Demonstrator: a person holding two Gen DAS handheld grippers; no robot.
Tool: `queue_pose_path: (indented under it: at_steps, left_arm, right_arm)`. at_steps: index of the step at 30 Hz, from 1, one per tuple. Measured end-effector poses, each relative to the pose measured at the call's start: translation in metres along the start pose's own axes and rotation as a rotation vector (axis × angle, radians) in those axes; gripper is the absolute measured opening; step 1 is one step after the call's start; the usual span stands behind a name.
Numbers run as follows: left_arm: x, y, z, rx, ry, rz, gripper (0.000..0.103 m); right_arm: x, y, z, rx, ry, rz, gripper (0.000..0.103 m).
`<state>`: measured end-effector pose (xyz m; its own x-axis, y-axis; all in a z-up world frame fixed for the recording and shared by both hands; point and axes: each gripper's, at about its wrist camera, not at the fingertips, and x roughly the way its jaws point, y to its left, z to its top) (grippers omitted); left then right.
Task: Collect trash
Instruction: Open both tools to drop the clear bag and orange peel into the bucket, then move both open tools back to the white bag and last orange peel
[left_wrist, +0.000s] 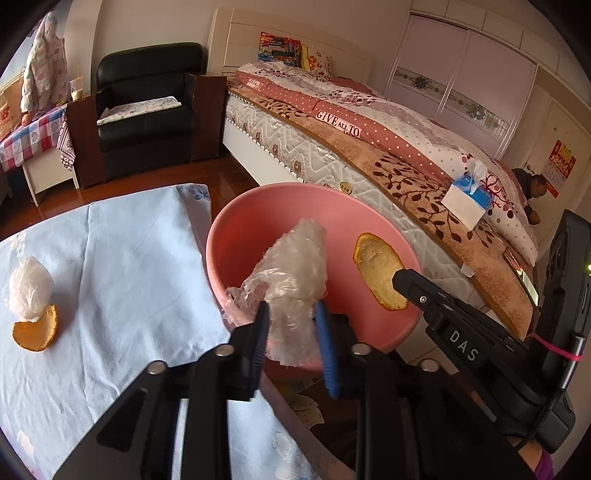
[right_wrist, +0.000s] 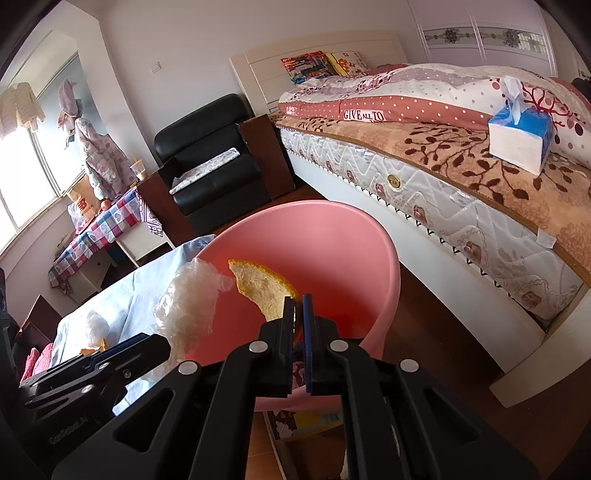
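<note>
Both tools are above the pink bin, so the step in hand is the dropping of trash into it. The left gripper has its two blue pads apart, with the crumpled plastic wrap standing between them and rising in front of the tips; the right pad seems just clear of the plastic, while at the left pad I cannot tell if it touches, so the wrap looks released or nearly so, not squeezed. The wrap is over the near rim of the bin, partly hanging outside it. The right gripper has its pads pressed together on one end of an orange peel, which sticks out ahead of the tips and to their left, over the inside of the bin. Well to the left of the left tool, on the light blue tablecloth, a white plastic bundle and a second orange peel lie touching each other; they are not yet collected. In my judgement the next move calls for the wrap to fall fully inside, perhaps with a small push forward, and for the right jaws to open over the bin, before reaching left for the two remaining pieces.
</note>
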<state>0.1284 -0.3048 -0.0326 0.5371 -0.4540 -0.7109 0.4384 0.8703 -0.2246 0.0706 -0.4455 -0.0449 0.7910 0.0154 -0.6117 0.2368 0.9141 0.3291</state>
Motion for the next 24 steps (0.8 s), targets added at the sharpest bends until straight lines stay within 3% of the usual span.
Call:
queue_pose_path:
  at_steps: [1, 6, 12, 24]
  left_arm:
    - [0.0, 0.0, 0.0, -0.001, -0.001, -0.001, 0.039]
    - [-0.004, -0.002, -0.001, 0.004, -0.01, -0.007, 0.041]
    - [-0.011, 0.001, -0.001, -0.002, -0.02, -0.011, 0.042]
    - [-0.044, 0.021, -0.012, -0.009, -0.065, 0.033, 0.042]
  right_arm:
    - [0.001, -0.001, 0.0, 0.001, 0.004, -0.001, 0.005]
    - [0.004, -0.004, -0.001, 0.026, 0.021, 0.001, 0.006]
    - [0.0, -0.002, -0.001, 0.031, 0.008, 0.014, 0.027]
    - [-0.023, 0.024, -0.008, -0.002, -0.021, 0.052, 0.027]
